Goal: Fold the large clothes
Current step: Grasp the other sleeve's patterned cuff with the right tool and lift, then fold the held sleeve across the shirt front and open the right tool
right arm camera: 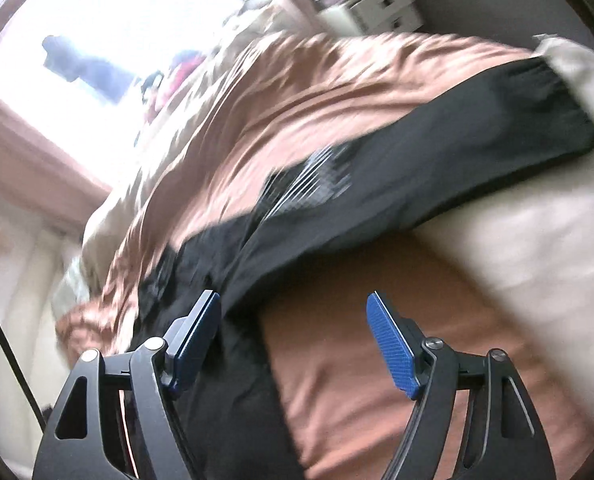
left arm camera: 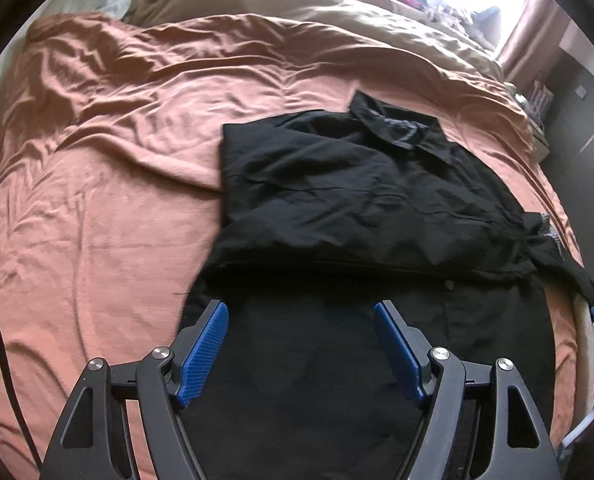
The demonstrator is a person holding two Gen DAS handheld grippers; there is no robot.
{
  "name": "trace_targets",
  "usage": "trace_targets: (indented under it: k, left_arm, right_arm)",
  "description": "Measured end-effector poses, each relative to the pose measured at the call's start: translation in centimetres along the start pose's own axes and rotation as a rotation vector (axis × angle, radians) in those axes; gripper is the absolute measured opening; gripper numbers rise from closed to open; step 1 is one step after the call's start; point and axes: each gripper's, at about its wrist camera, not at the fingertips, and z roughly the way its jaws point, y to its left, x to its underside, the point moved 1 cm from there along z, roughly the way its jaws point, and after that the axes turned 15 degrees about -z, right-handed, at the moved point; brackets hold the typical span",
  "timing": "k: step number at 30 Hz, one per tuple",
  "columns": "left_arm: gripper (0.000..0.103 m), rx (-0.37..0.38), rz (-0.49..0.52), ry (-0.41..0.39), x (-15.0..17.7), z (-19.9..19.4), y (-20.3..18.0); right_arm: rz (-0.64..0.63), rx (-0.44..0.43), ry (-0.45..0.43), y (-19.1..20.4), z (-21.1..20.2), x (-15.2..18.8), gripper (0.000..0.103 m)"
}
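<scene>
A wide bed (left arm camera: 97, 208) carries everything, covered by a creased rust-orange sheet (left arm camera: 169, 92). A tan duvet (left arm camera: 297, 4) lies bunched across its far side. A black collared shirt (left arm camera: 337, 192), partly folded, lies flat on the sheet near the bed's near edge.

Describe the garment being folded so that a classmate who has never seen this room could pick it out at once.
Find the bed with the rumpled orange cover. On its near right part lies a black shirt, partly folded, collar toward the window. It is the only black, collared thing on the cover.
</scene>
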Motion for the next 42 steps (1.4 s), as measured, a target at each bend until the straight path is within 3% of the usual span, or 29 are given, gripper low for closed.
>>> trace_targets:
  k: [7,18,21,25,32,42]
  left_arm:
    - [0.077,0.006,0.047,0.001,0.7,0.1,-3.4]
    - [0.077,-0.007,0.092,0.041,1.1,2.0,-6.7]
    - [0.077,-0.017,0.100,0.042,0.8,1.9,-6.8]
    - [0.077,-0.022,0.109,0.022,0.4,1.0,-6.2]
    - [0.077,-0.004,0.061,0.012,0.2,-0.1,-3.5]
    - [0.077,0.040,-0.025,-0.035,-0.3,-3.5,2.3]
  right_arm:
    - [0.132,0.045,-0.075,-6.4,-4.0,0.7,0.061]
    - [0.296,0.073,-0.094,-10.1,-3.0,2.0,0.041]
    - [0.344,0.073,-0.118,-10.8,-2.4,1.7,0.030]
    - [0.347,0.056,-0.137,-10.1,-1.7,1.9,0.006]
    - [0.174,0.030,-0.192,-4.7,-3.9,-0.3,0.001]
    - [-0.121,-0.111,-0.252,12.1,-7.3,-3.2,0.001]
